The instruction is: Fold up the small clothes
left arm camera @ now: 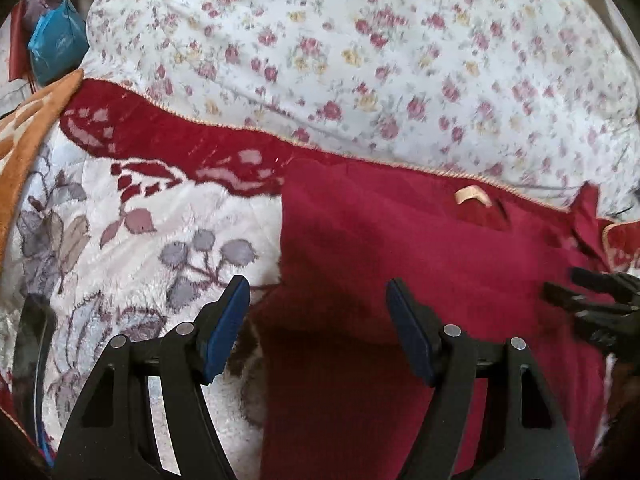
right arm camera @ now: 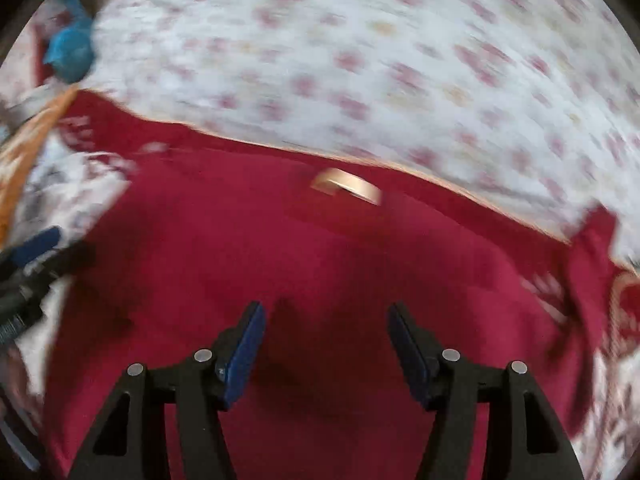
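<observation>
A small dark red garment point(left arm camera: 420, 256) lies spread on the bed, with a cream neck label point(left arm camera: 473, 195) at its far edge. My left gripper point(left arm camera: 318, 292) is open and empty, just above the garment's left edge. The right gripper shows at the right of the left wrist view point(left arm camera: 576, 292), over the garment's right side. In the blurred right wrist view the garment point(right arm camera: 320, 248) fills the middle, its label point(right arm camera: 346, 186) far ahead and a sleeve point(right arm camera: 592, 256) sticking out to the right. My right gripper point(right arm camera: 326, 320) is open and empty above the cloth. The left gripper's blue pad point(right arm camera: 36, 248) shows at the left edge.
The garment rests on a plush white blanket point(left arm camera: 152, 240) with grey leaves and a dark red border. Behind it lies a white quilt with pink flowers point(left arm camera: 360, 52). A blue bag point(left arm camera: 56, 48) hangs at the far left, next to an orange cloth edge point(left arm camera: 36, 120).
</observation>
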The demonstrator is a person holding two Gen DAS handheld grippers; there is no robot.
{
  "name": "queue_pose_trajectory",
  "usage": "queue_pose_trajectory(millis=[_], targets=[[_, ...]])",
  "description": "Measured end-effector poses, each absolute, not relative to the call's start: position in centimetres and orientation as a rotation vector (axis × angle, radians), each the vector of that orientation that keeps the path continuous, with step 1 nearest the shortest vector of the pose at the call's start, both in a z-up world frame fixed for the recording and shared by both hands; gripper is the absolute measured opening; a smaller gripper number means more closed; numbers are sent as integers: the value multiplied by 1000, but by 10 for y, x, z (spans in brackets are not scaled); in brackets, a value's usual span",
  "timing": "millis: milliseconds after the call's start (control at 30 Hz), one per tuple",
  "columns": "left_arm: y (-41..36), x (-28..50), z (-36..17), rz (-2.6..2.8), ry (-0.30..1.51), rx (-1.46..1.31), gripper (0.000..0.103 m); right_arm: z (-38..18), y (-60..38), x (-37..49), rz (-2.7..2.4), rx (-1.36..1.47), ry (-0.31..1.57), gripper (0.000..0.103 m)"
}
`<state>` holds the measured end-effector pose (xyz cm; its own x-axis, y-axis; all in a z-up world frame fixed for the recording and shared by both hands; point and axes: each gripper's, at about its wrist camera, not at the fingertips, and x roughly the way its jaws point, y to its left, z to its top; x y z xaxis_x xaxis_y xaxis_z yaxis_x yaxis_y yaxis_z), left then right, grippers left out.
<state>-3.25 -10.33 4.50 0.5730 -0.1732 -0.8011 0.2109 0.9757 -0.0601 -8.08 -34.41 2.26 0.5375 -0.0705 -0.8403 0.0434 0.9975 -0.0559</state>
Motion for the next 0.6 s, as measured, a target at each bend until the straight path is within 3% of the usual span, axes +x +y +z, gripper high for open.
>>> queue_pose_trajectory(millis=[233, 400, 600], targets=[[-105, -23, 23, -183, 999, 70, 72, 6, -427, -104, -169, 39, 1070, 61], [-111, -29, 26, -173, 974, 116, 72, 24, -440, -119, -179, 79, 1037, 62], [-114, -34, 35, -167, 927, 143, 72, 4, -456, -123, -171, 170, 1047, 70]])
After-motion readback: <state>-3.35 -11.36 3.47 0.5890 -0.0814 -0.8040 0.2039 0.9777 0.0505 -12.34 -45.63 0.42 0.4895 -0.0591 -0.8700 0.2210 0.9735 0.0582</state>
